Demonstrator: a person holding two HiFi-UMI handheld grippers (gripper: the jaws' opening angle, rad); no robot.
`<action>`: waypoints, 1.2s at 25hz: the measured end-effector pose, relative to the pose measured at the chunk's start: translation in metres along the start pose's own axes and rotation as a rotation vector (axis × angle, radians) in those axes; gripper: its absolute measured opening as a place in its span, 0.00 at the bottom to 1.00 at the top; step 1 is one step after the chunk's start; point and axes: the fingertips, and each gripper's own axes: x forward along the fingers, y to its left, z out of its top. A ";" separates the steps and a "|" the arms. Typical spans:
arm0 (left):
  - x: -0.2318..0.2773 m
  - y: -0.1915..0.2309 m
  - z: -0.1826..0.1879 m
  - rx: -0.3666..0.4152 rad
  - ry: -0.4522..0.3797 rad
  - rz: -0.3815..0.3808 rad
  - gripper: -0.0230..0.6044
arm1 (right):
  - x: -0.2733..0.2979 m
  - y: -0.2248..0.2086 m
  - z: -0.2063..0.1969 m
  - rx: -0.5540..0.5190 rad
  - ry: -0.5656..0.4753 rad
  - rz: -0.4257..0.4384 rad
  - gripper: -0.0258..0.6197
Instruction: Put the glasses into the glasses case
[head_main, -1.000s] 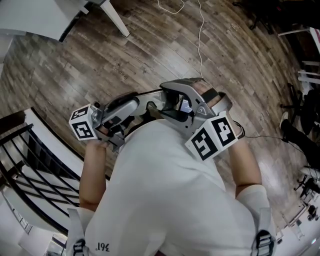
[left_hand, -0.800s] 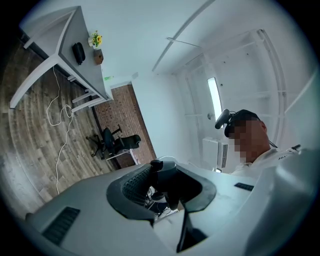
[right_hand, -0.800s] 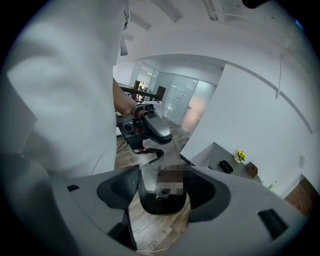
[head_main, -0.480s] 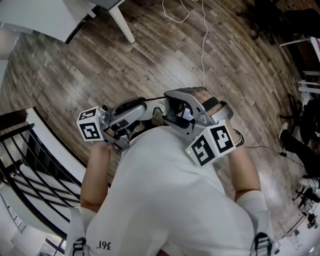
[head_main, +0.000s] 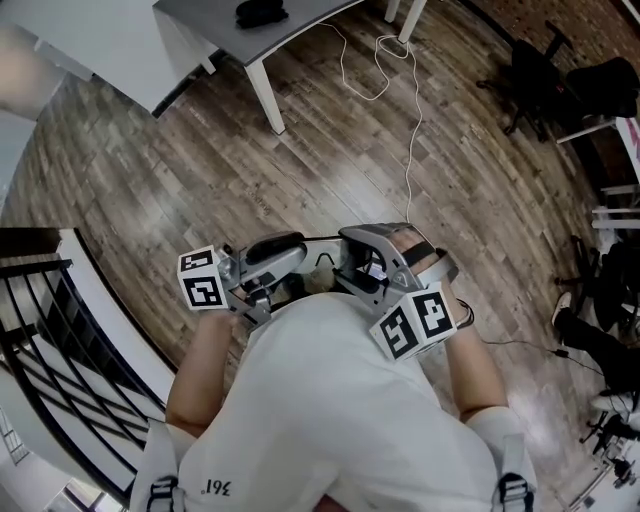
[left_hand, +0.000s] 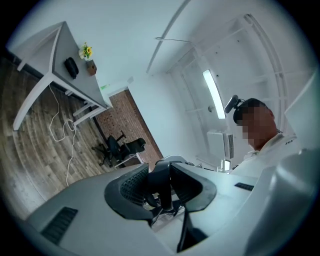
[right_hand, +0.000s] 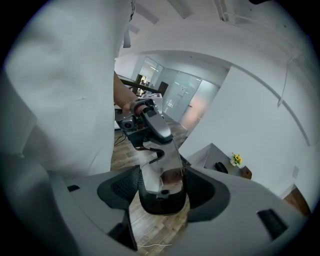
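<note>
The glasses (right_hand: 161, 176) have a dark frame and clear lenses. My right gripper (right_hand: 162, 192) is shut on one lens rim, and my left gripper (left_hand: 162, 187) is shut on a dark part of the same frame. In the head view both grippers, left (head_main: 296, 268) and right (head_main: 350, 272), meet close in front of the person's chest, well above the floor, with the glasses (head_main: 322, 262) mostly hidden between them. A small black case (head_main: 262, 12) lies on the grey table (head_main: 215, 30) far ahead; it also shows as the case (right_hand: 221, 167) and the case (left_hand: 71, 67).
Wood floor (head_main: 330, 150) stretches between me and the table, with a white cable (head_main: 410, 130) trailing across it. A black stair railing (head_main: 50, 340) runs at the left. Office chairs (head_main: 560, 80) stand at the right. A small flower pot (left_hand: 88, 54) sits on the table.
The head view has tilted up, so the table with the black case has come into sight at the top. Both grippers stay together at the chest, still holding the glasses.
</note>
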 end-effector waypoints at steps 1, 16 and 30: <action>-0.001 0.000 0.002 0.030 -0.005 0.012 0.25 | -0.001 -0.001 0.001 -0.013 -0.003 -0.015 0.49; -0.010 -0.011 0.038 0.269 -0.169 0.132 0.25 | -0.007 -0.022 0.007 -0.125 -0.028 -0.138 0.49; -0.006 -0.004 0.050 0.345 -0.223 0.249 0.25 | -0.004 -0.040 -0.006 -0.166 -0.058 -0.142 0.49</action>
